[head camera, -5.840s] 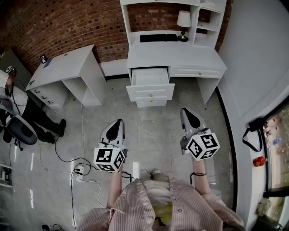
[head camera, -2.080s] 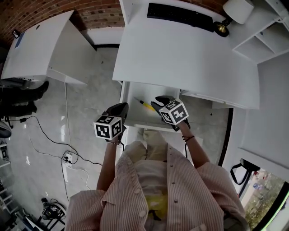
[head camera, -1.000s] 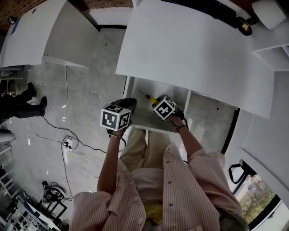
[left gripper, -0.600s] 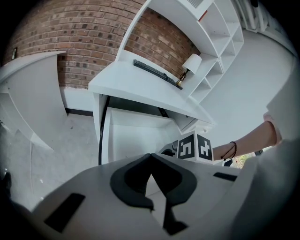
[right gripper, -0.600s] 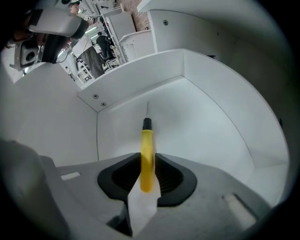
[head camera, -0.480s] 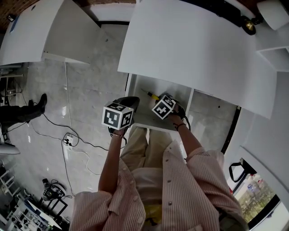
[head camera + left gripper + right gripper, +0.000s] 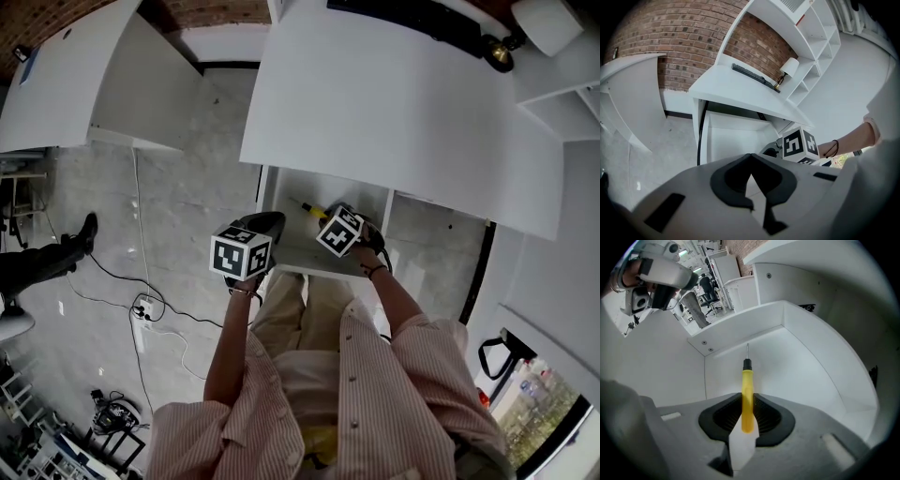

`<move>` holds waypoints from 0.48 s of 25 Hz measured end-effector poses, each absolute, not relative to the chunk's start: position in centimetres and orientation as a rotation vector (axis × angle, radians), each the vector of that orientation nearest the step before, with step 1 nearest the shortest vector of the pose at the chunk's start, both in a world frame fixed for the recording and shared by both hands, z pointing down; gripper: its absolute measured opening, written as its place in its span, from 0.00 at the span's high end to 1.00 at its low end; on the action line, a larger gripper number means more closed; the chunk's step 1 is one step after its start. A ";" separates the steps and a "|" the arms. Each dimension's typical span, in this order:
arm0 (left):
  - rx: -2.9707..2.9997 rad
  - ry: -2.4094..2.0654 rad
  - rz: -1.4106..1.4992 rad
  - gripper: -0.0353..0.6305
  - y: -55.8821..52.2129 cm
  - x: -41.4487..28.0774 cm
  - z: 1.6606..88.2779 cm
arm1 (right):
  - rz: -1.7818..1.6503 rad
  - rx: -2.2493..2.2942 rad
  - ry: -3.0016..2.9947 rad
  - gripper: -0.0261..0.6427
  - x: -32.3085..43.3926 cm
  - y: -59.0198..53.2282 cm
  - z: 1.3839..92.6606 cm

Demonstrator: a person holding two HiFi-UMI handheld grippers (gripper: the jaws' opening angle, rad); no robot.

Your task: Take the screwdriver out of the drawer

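A yellow-handled screwdriver [image 7: 747,385] lies on the white floor of the open drawer [image 7: 797,333], its thin metal tip pointing away from me. My right gripper [image 7: 747,399] reaches steeply down into the drawer. Its jaws are closing, and both dark pads touch the handle's rear end. In the head view the screwdriver [image 7: 310,209] pokes out ahead of the right gripper [image 7: 326,217]. My left gripper [image 7: 265,222] hovers over the drawer's left front corner [image 7: 274,246]. In its own view the left gripper [image 7: 750,157] is shut, with nothing between its tips.
The drawer sticks out from under a white desk [image 7: 394,103] that bears a black keyboard [image 7: 403,23] and a lamp [image 7: 525,23]. A second white desk [image 7: 94,84] stands at the left. Cables and a power strip [image 7: 145,305] lie on the floor.
The person has walked up to the desk and both grippers have come to the open drawer. The right gripper went down onto the screwdriver; over the last second neither hand has visibly shifted.
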State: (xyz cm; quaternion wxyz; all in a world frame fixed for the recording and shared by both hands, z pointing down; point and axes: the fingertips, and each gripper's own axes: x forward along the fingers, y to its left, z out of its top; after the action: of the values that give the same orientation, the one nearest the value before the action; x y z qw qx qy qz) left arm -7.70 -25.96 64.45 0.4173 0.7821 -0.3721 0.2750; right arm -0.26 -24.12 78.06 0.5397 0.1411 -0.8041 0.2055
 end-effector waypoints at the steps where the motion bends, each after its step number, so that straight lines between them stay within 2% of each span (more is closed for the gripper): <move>1: 1.967 -0.928 0.693 0.95 -25.8 -7.7 64.6 | 0.488 0.333 -1.924 0.84 -0.3 -24.1 77.5; 12: 2.090 -0.921 0.676 0.95 -25.3 -7.9 62.0 | 0.467 0.385 -2.033 0.84 0.3 -24.5 71.5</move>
State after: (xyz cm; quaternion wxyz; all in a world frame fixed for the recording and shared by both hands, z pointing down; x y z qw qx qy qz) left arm -7.89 -25.29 61.96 0.3709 0.8148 -0.3593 0.2634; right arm 0.30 -24.50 71.50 0.4882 0.1582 -0.8364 0.1922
